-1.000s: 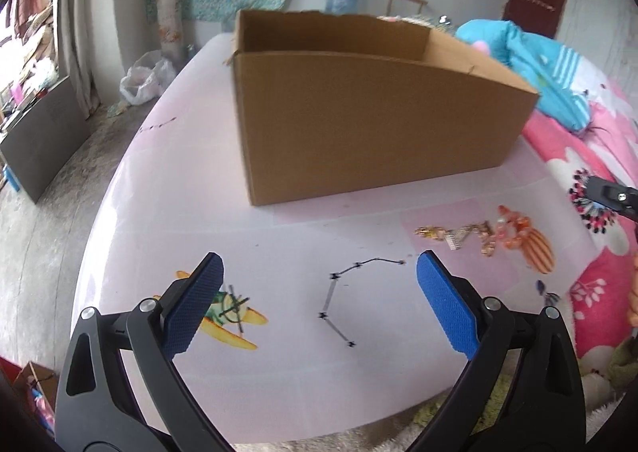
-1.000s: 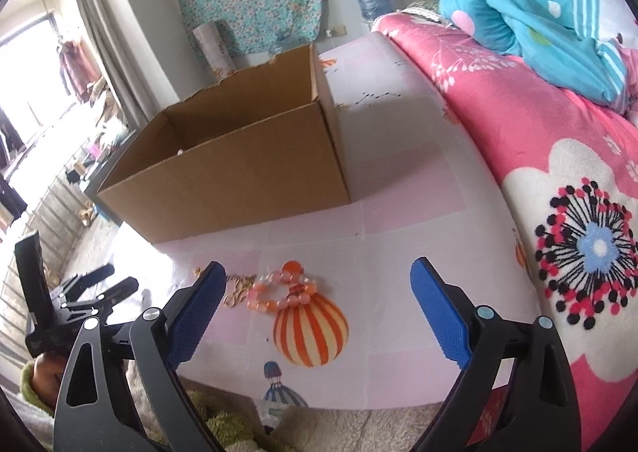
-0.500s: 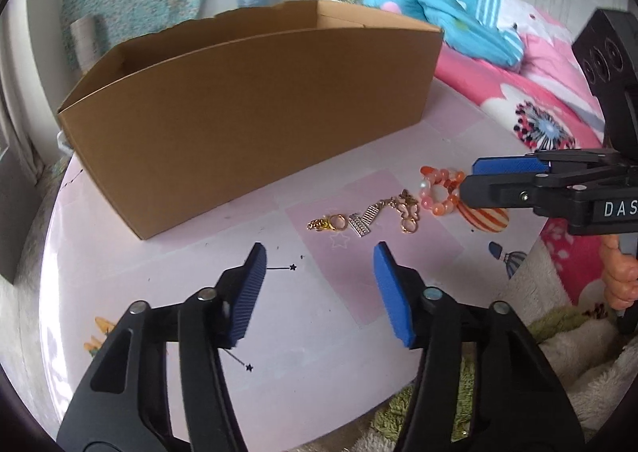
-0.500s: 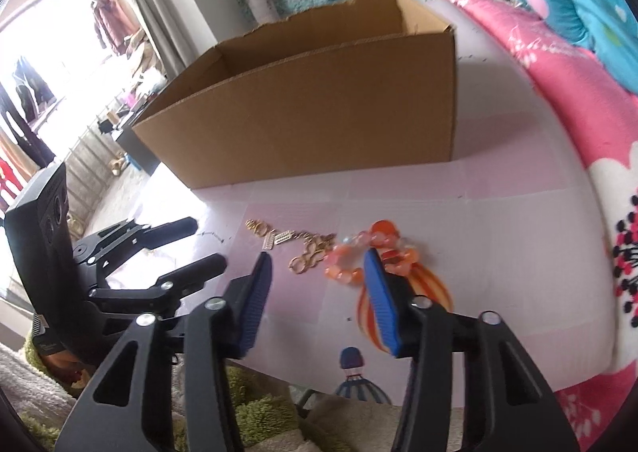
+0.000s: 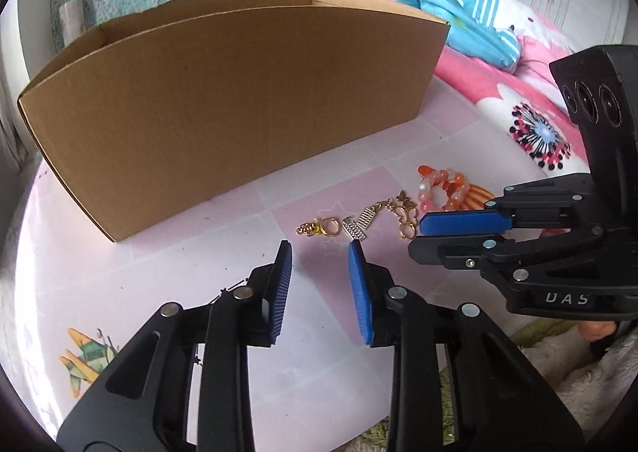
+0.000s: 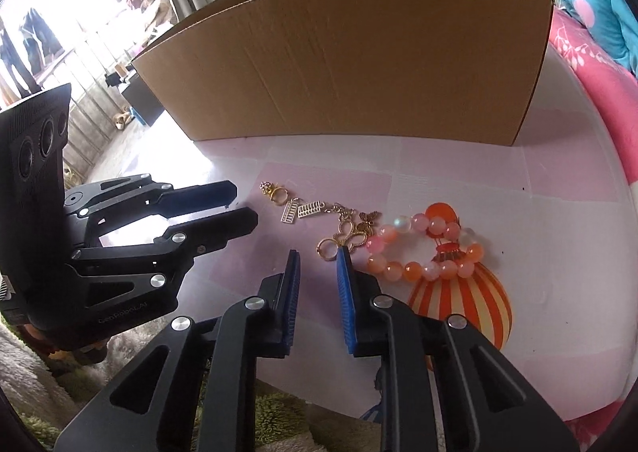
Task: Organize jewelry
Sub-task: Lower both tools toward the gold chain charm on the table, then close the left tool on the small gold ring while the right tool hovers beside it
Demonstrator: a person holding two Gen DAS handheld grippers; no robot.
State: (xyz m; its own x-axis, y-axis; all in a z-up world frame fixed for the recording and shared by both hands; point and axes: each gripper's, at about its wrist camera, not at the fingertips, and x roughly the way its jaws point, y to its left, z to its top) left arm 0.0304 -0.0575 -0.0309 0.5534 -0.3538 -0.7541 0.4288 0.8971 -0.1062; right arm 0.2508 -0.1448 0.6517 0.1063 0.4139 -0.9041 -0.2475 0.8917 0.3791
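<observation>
A gold chain with a ring and charms [image 5: 361,219] lies on the pink table in front of a large cardboard box [image 5: 239,101]. It also shows in the right wrist view [image 6: 319,217]. An orange and pink bead bracelet [image 5: 440,189] lies to its right, also in the right wrist view [image 6: 422,252]. My left gripper [image 5: 319,250] is partly open and empty, just short of the gold ring. My right gripper [image 6: 318,256] is narrowly open and empty, its tips by the chain's butterfly end; it also shows in the left wrist view [image 5: 416,230].
The cardboard box [image 6: 359,65] stands close behind the jewelry. A bed with a pink floral cover [image 5: 530,125] and blue bedding lies to the right. A fluffy rug [image 6: 48,372] lies below the table's near edge.
Both grippers have moved in close to the jewelry and narrowed their jaws. The left one has swung right from the table's left part to the gold chain.
</observation>
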